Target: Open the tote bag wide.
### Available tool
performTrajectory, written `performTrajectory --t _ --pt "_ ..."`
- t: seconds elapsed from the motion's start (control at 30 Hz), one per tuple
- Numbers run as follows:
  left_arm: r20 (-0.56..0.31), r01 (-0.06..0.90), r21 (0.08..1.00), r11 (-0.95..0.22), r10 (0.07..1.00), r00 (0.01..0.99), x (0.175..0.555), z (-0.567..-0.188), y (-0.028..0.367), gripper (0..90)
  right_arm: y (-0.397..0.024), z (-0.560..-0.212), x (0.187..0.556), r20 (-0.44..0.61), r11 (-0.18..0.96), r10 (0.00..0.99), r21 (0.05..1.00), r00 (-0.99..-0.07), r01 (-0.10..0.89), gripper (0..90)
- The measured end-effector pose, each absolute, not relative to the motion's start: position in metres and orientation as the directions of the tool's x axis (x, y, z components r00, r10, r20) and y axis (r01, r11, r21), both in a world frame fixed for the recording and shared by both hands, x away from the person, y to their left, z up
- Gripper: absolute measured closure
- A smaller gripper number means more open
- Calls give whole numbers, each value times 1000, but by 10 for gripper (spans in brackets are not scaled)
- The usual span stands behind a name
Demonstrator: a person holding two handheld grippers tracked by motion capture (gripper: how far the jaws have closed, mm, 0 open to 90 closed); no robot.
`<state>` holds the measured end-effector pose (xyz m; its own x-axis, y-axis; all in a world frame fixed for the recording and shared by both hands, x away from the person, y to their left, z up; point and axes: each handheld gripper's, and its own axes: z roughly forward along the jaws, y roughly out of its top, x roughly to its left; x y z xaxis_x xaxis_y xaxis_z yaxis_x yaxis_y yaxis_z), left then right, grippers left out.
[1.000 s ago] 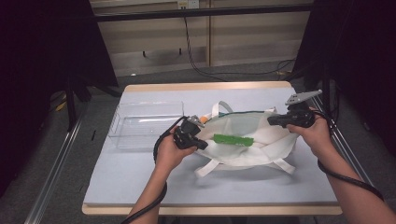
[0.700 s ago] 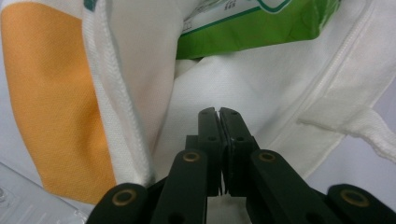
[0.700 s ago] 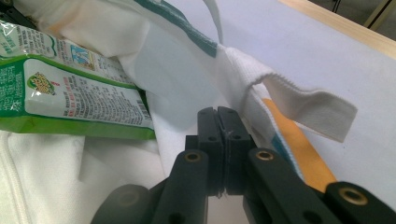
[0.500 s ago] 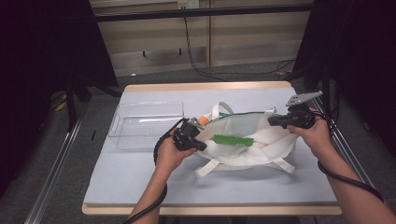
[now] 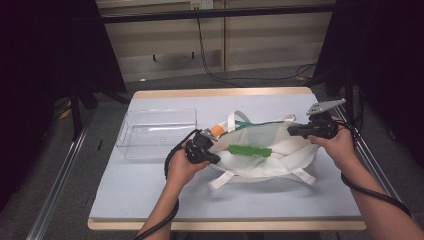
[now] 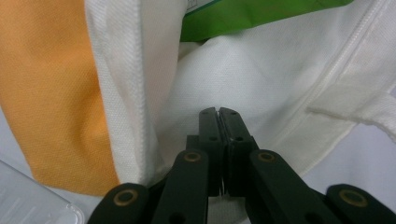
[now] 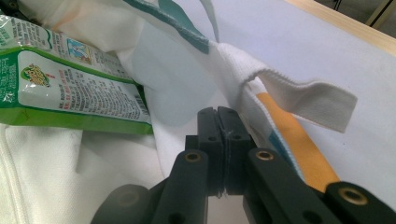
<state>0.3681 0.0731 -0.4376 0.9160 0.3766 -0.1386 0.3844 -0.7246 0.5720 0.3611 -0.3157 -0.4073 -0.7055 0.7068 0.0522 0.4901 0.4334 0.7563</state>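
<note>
Your white tote bag (image 5: pixel 265 155) lies flat on the desk (image 5: pixel 150 190), just beside the clear plastic bin (image 5: pixel 157 132), with its mouth spread between your two hands. The left tool (image 5: pixel 207 150) has its jaws pinched shut on the bag's rim at the end toward the bin, cloth caught between the pads; the right tool (image 5: pixel 292 131) is clamped the same way on the rim at the far end from the bin. The green packet (image 5: pixel 250 150) lies inside the bag, its long axis running from one tool toward the other, about midway along the opening. It sits slightly nearer your left tool, so that hand would have the shorter reach if one lets go
</note>
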Motion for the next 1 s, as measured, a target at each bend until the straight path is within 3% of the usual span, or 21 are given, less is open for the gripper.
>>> performTrajectory --t 1.0 --pt "-131 377 562 -736 372 919 367 -442 72 894 -316 -415 372 44 431 733 742 -679 514 894"
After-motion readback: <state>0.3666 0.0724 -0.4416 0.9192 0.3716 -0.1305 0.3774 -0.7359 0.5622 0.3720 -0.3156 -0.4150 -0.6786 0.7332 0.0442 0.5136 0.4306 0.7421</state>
